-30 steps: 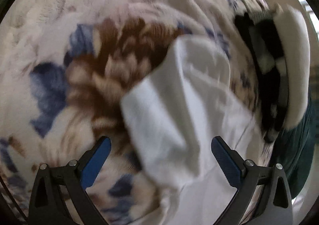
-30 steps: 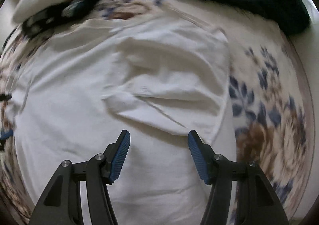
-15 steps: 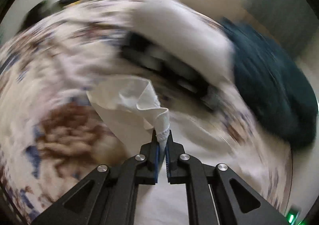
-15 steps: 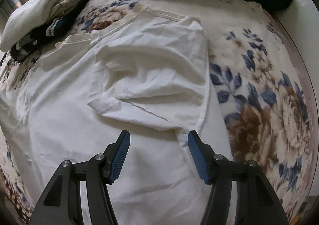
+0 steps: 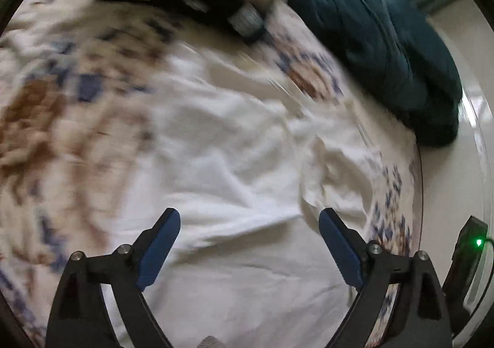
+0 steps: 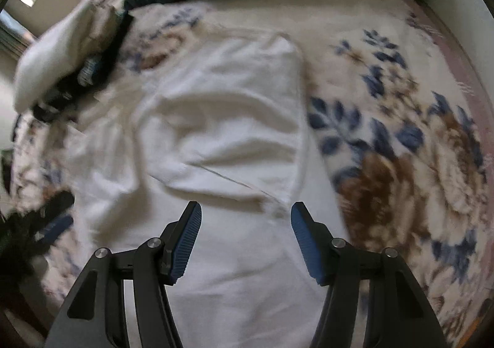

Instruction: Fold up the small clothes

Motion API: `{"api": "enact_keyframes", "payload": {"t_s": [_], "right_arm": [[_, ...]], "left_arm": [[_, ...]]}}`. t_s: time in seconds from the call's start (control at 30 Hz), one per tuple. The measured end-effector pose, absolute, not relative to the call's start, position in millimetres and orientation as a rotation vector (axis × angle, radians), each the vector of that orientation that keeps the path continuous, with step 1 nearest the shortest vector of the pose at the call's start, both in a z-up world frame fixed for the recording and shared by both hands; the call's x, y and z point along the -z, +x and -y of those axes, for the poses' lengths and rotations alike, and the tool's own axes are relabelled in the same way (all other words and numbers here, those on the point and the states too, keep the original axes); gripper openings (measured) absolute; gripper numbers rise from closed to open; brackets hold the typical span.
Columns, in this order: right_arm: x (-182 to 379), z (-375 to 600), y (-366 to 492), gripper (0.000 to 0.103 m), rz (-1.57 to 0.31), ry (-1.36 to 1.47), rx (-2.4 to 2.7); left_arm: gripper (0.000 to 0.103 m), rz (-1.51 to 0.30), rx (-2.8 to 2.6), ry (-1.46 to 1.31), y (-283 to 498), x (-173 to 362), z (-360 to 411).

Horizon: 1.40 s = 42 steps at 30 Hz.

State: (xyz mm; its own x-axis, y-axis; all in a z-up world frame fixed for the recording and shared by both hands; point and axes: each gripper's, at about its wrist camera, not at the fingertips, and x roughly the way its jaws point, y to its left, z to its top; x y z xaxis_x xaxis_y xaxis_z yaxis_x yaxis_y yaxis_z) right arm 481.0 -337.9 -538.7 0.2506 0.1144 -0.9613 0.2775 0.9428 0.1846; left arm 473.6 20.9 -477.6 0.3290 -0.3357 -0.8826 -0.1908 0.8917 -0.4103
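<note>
White shirt point(image 6: 222, 138) lies spread on the bed's floral blanket point(image 6: 401, 138), directly below both pairs of tongs. In the right wrist view one side of it is folded inward, the sleeve lying across the body of the garment with its hem running slantwise just ahead of the right tongs point(image 6: 245, 237). Those tongs stand partly apart above the cloth, blue pads facing each other with nothing caught between them. The left tongs point(image 5: 248, 250) are opening, their pads wide apart over a rumpled stretch of the shirt point(image 5: 234, 163), with cloth below them but none pinched. That view is blurred, so finer creases cannot be made out.

Beyond the tongs, at the far edge of the blanket, a dark teal bundle of fabric point(image 5: 379, 39) lies heaped. To the left of it in the right wrist view sits a small pile of other clothes point(image 6: 64, 61), pale on top and black with white underneath, well apart from the right tongs. At the left edge of that view the left tongs show as a dark blurred shape with a blue pad.
</note>
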Motion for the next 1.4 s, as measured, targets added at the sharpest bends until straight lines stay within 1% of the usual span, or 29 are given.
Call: {"api": "enact_keyframes", "payload": {"t_s": [0.07,0.17,0.27,0.33,0.37,0.43,0.47,0.6,0.67,0.77,0.83,0.87,0.9,0.93,1.0,1.13,1.2,1.23,1.27,1.3,1.33,1.4], "right_arm": [[534.5,329.0,497.7,0.066,-1.310,0.392,0.051],[548.8,306.4,531.6,0.066,-1.344,0.462,-0.052],[579.6,281.5,565.2,0.066,-1.409,0.526,-0.123],[602.9,267.9,578.3,0.066,-1.463,0.592,-0.157],[611.5,262.2,581.6,0.064,-1.483,0.610,-0.170],[617.8,252.5,582.3,0.027,-1.482,0.595,-0.176],[617.4,249.8,580.6,0.003,-1.483,0.564,-0.163],[605.6,263.2,560.9,0.001,-1.416,0.473,-0.038],[605.0,273.1,550.9,0.002,-1.437,0.441,0.019],[590.9,288.5,540.2,0.003,-1.427,0.486,0.030],[574.2,292.4,536.0,0.017,-1.400,0.455,0.037],[566.2,293.2,532.8,0.038,-1.381,0.439,0.040],[561.0,293.0,531.4,0.051,-1.363,0.427,0.046],[555.5,289.7,530.3,0.054,-1.342,0.405,0.048],[556.5,287.0,531.2,0.055,-1.346,0.362,0.055],[585.1,316.0,531.2,0.055,-1.407,0.548,0.192],[594.4,311.5,533.4,0.054,-1.390,0.555,0.234],[594.1,306.3,536.0,0.052,-1.365,0.534,0.243],[593.1,301.5,537.2,0.034,-1.343,0.509,0.251],[593.5,296.1,537.8,0.011,-1.335,0.482,0.257],[594.2,293.4,536.8,0.005,-1.337,0.476,0.261],[592.4,287.1,530.7,0.003,-1.332,0.467,0.273]], "left_arm": [[0.092,-1.224,0.033,-0.498,477.2,472.6,-44.5],[0.092,-1.221,-0.083,-0.466,501.8,484.8,-75.2],[0.092,-1.228,-0.146,-0.376,541.0,504.6,-87.3],[0.092,-1.252,-0.143,-0.297,569.8,522.7,-81.1],[0.092,-1.263,-0.134,-0.262,580.5,528.9,-75.8],[0.092,-1.278,-0.104,-0.194,599.3,541.6,-64.6],[0.092,-1.281,-0.095,-0.157,605.4,545.2,-57.9],[0.092,-1.279,-0.063,-0.057,620.0,553.4,-35.8],[0.092,-1.280,-0.058,-0.049,621.4,552.5,-31.2],[0.092,-1.256,-0.054,-0.049,616.3,537.3,-26.0],[0.092,-1.224,-0.047,-0.047,605.5,520.5,-21.8],[0.092,-1.210,-0.034,-0.048,599.2,512.9,-18.6],[0.092,-1.194,-0.019,-0.042,592.3,505.4,-13.6],[0.092,-1.185,-0.005,-0.036,586.0,501.1,-9.2],[0.092,-1.180,0.010,-0.011,574.0,497.3,1.1],[0.092,-1.197,-0.003,0.015,560.0,510.1,12.0],[0.092,-1.228,-0.002,-0.009,550.0,513.1,5.2],[0.092,-1.240,-0.003,-0.020,551.1,515.7,3.6],[0.092,-1.250,-0.004,-0.034,546.7,519.7,3.2],[0.092,-1.252,-0.004,-0.038,547.0,521.2,1.6],[0.092,-1.254,-0.003,-0.037,543.9,522.5,2.3],[0.092,-1.257,0.002,-0.039,540.6,521.9,3.5]]}}
